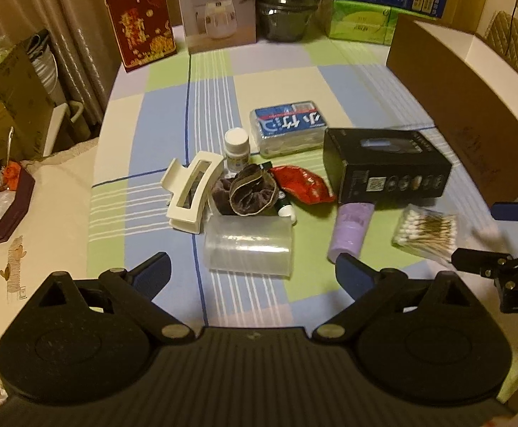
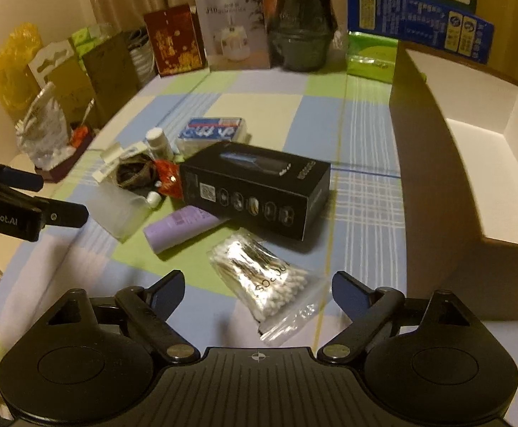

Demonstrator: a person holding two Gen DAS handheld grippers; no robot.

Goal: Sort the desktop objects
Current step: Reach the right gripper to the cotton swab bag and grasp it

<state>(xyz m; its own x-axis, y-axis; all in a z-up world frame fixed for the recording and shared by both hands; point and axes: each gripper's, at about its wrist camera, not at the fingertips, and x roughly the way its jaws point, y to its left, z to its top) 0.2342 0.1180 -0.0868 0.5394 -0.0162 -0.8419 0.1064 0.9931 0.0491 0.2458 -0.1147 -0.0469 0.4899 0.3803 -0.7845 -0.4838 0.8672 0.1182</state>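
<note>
Both tools spread wide and empty: right tool point(image 2: 257, 290) straddles the clear zip bag of cotton swabs point(image 2: 264, 281) on the checked desk point(image 2: 365, 185) (likely first pick, nearest the open cardboard box point(image 2: 472, 163)), left tool point(image 1: 253, 267) faces the frosted plastic cup point(image 1: 248, 245) lying sideways.

The bag of cotton swabs point(image 2: 259, 281) lies in front of the black box point(image 2: 255, 188), with the big open box point(image 2: 472, 163) to the right.
</note>
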